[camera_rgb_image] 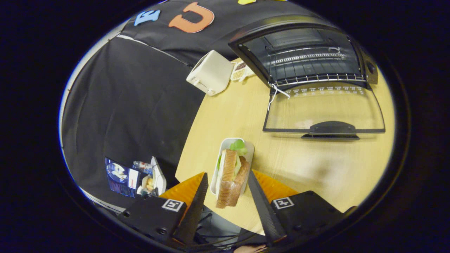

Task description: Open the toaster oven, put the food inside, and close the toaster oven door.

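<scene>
A small white tray (pixel 248 149) carries a sandwich (pixel 230 177) with green leaves and sits between my fingers, reaching out past their tips. My gripper (pixel 227 175) is shut on the tray, one finger pressing each long side. Beyond it, across a stretch of wooden table (pixel 316 168), stands the black toaster oven (pixel 302 52). Its glass door (pixel 323 110) is folded down flat onto the table, with the handle (pixel 330 129) toward me. The wire rack (pixel 313 79) inside shows at the mouth.
A white pop-up toaster (pixel 210 72) stands left of the oven, with a small dish of grains (pixel 240 71) beside it. The table's edge runs just left of the tray; beyond it hangs black cloth, with packets and a plate (pixel 140 175) low down.
</scene>
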`<state>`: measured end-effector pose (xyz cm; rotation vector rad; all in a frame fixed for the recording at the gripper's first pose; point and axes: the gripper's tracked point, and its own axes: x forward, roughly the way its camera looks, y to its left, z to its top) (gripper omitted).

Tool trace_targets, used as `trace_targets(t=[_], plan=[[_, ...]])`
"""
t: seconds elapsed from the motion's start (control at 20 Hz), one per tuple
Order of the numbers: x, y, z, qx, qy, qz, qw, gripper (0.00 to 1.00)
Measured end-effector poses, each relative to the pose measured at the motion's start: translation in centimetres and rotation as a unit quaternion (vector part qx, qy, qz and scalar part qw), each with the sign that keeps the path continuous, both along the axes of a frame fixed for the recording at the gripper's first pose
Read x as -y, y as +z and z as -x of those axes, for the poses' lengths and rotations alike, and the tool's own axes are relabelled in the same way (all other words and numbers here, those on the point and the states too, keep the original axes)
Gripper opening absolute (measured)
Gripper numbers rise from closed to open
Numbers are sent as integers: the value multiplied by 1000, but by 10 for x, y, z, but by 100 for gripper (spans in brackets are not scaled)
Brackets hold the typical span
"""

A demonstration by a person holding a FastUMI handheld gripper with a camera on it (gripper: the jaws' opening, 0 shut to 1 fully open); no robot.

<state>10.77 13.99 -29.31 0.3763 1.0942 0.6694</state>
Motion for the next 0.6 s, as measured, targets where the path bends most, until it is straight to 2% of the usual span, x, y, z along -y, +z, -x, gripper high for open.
trace_targets(t=[0.35,0.6], plan=[[-11,-20,10,8,40,37,998,51],[-15,-17,19,5,47,28,999,42]])
